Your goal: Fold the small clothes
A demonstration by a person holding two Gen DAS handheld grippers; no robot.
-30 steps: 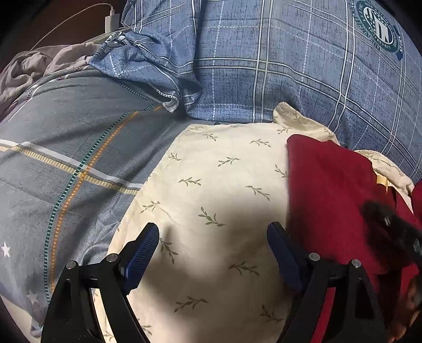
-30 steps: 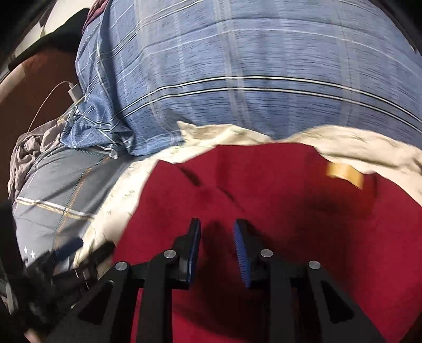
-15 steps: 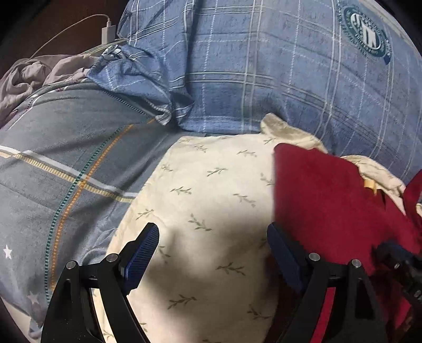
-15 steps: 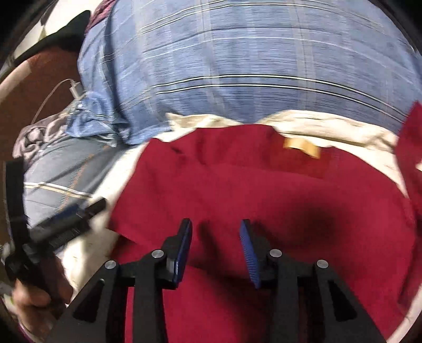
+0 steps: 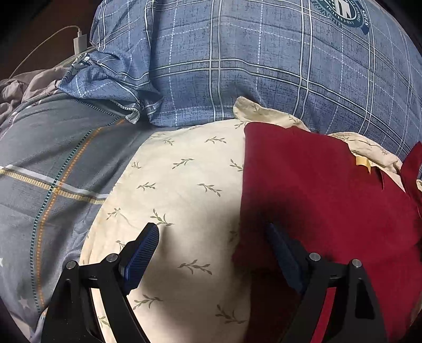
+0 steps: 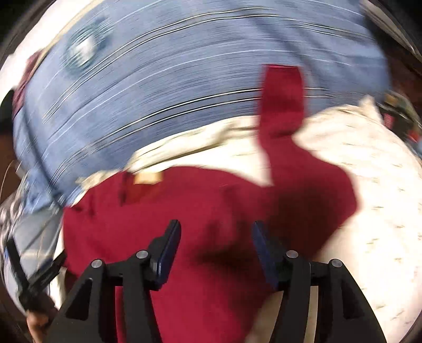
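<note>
red garment (image 5: pixel 324 200): flat on cream leaf-print cloth (image 5: pixel 184 190), tan label | left tongs (image 5: pixel 213 237): spread, empty | right tongs (image 6: pixel 215 237): spread, empty

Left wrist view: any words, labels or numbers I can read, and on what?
Round crest on the blue plaid pillow: ring of lettering, too small and cut off to read.
Tan tag on the red garment: no text legible.
White charger plug: no marking legible.
Right wrist view: motion-blurred, nothing readable.
</note>
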